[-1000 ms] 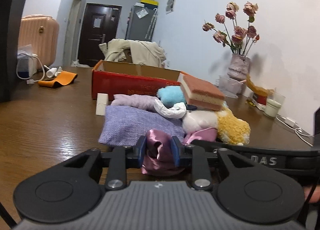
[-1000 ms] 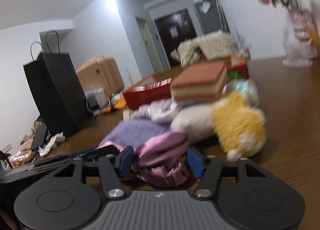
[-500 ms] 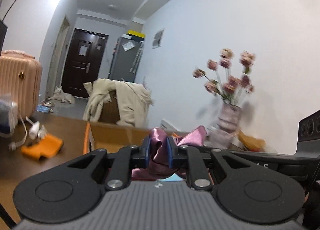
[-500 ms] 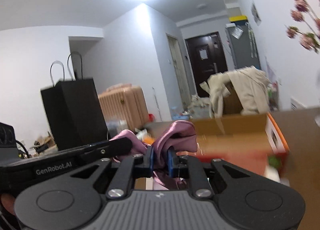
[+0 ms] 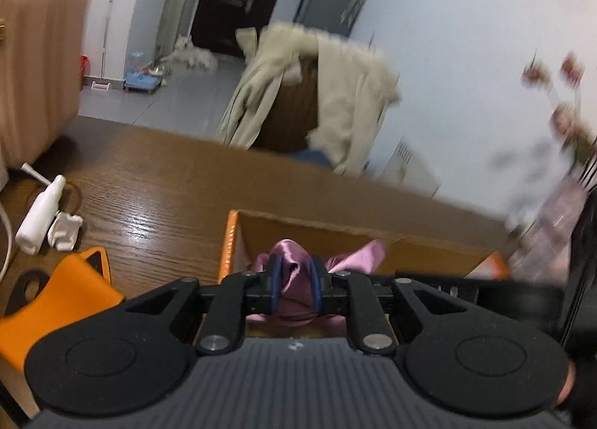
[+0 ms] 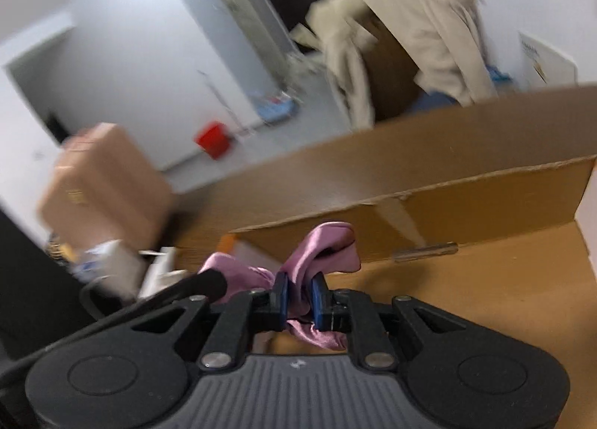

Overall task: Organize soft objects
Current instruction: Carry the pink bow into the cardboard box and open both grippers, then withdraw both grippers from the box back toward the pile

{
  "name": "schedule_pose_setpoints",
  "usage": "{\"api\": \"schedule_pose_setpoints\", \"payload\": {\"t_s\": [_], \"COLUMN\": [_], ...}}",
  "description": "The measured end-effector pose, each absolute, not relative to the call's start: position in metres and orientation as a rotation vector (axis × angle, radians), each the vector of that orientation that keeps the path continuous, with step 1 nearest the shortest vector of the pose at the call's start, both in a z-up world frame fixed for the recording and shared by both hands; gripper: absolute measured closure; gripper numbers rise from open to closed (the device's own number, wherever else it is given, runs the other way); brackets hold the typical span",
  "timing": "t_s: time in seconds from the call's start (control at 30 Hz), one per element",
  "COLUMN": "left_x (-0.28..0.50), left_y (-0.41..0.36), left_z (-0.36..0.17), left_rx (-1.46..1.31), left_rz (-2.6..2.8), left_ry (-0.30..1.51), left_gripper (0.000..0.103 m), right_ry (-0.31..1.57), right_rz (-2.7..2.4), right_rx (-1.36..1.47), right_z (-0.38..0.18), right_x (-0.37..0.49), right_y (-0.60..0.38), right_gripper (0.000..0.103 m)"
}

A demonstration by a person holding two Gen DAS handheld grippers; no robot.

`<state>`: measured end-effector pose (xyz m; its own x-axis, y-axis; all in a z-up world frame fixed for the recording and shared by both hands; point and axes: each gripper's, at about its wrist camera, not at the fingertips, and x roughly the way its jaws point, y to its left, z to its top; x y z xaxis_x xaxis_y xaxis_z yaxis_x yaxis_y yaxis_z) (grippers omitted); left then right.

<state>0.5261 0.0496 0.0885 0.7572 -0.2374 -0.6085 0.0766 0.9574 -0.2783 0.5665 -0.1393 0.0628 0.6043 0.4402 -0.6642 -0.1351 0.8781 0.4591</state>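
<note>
A pink satin cloth (image 5: 294, 272) is pinched in my left gripper (image 5: 294, 281), which is shut on it. My right gripper (image 6: 299, 296) is shut on the other end of the same cloth (image 6: 321, 246). Both hold it above the open cardboard box (image 5: 335, 231) with orange-red outer sides; the box's brown inside shows in the right wrist view (image 6: 466, 205). The other soft objects are out of view.
The brown wooden table (image 5: 149, 182) holds a white spray bottle (image 5: 41, 216) and an orange object (image 5: 56, 302) at left. A peach suitcase (image 5: 33, 63) stands far left. A beige coat hangs over a chair (image 5: 317, 93) behind the table. A blurred flower vase (image 5: 559, 205) is at right.
Both grippers have lifted the pink cloth off the pile and carried it forward over the open box. The views now tilt down into the box.
</note>
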Motion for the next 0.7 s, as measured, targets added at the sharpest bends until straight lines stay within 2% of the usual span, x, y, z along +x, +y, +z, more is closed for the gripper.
{"api": "schedule_pose_setpoints", "payload": {"t_s": [0.07, 0.1, 0.13, 0.17, 0.23, 0.3, 0.37, 0.47, 0.53, 0.6, 0.7], "left_x": [0.534, 0.535, 0.534, 0.531, 0.526, 0.516, 0.503, 0.473, 0.443, 0.408, 0.357], "left_y": [0.05, 0.052, 0.053, 0.055, 0.053, 0.053, 0.053, 0.047, 0.043, 0.039, 0.031], "left_z": [0.082, 0.082, 0.083, 0.087, 0.097, 0.108, 0.123, 0.153, 0.172, 0.192, 0.213], "left_rx": [-0.213, -0.22, -0.23, -0.221, -0.2, -0.2, -0.2, -0.167, -0.133, -0.109, -0.085], "left_rz": [-0.146, -0.149, -0.156, -0.153, -0.159, -0.151, -0.158, -0.198, -0.221, -0.232, -0.25], "left_ry": [0.716, 0.725, 0.724, 0.715, 0.695, 0.682, 0.659, 0.602, 0.544, 0.477, 0.401], "left_gripper": [0.083, 0.075, 0.069, 0.062, 0.059, 0.057, 0.056, 0.046, 0.042, 0.029, 0.027], "right_ry": [0.902, 0.899, 0.896, 0.887, 0.864, 0.841, 0.814, 0.755, 0.705, 0.64, 0.558], "right_rz": [0.32, 0.307, 0.303, 0.298, 0.306, 0.315, 0.324, 0.343, 0.361, 0.373, 0.387], "right_rx": [0.41, 0.424, 0.42, 0.415, 0.416, 0.419, 0.413, 0.379, 0.355, 0.32, 0.273], "right_z": [0.053, 0.05, 0.051, 0.055, 0.065, 0.082, 0.102, 0.138, 0.16, 0.182, 0.205], "right_x": [0.579, 0.579, 0.578, 0.575, 0.571, 0.564, 0.551, 0.517, 0.491, 0.457, 0.403], "right_y": [-0.137, -0.138, -0.138, -0.14, -0.144, -0.151, -0.161, -0.179, -0.192, -0.207, -0.23], "right_gripper": [0.085, 0.082, 0.075, 0.072, 0.06, 0.056, 0.056, 0.055, 0.047, 0.044, 0.04]}}
